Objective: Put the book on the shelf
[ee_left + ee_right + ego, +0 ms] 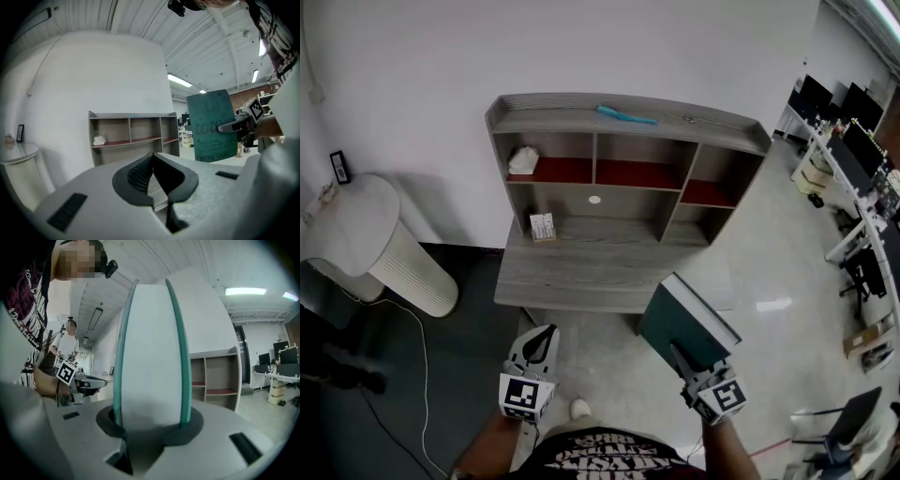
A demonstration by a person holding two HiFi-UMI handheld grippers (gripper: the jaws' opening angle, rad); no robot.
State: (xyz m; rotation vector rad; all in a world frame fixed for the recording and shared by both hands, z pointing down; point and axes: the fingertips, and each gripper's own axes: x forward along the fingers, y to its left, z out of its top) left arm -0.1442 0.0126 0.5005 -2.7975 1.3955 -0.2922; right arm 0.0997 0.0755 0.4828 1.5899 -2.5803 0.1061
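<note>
The right gripper (688, 366) is clamping the teal book (682, 321) between its jaws, with the long axis standing upright. The shelf (553, 109) is lying straight ahead, well apart. The left gripper (542, 345) is holding its jaws together, empty.

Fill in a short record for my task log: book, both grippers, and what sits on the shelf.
book: green, held in the air, not yet on the shelf
right gripper: jaws shut on the book
left gripper: jaws together, nothing between them
shelf: grey, against the wall, ahead of both grippers
top board: teal item
upper left compartment: white lump
lower surface: small box
</note>
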